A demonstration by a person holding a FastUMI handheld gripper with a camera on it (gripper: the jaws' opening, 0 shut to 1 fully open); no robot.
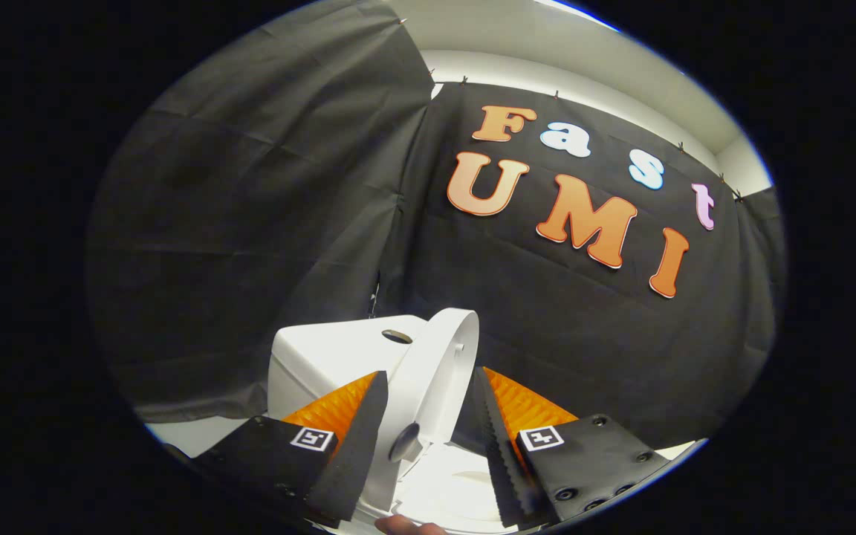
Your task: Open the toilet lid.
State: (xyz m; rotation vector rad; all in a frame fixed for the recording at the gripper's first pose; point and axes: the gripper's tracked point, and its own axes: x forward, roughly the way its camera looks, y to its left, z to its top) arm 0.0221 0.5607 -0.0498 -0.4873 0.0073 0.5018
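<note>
Tongs [428,405] stand with their two fingers apart, and the white toilet lid [439,371] rises between them, lifted on edge and leaning toward the white tank [324,357] behind it; I cannot tell if either finger touches the lid. Under the lid, between the fingers, a bright part of the toilet seat [450,490] shows. Behind the toilet hangs the black cloth wall [250,223], and a small part of a hand [406,526] appears just below the fingers.
</note>
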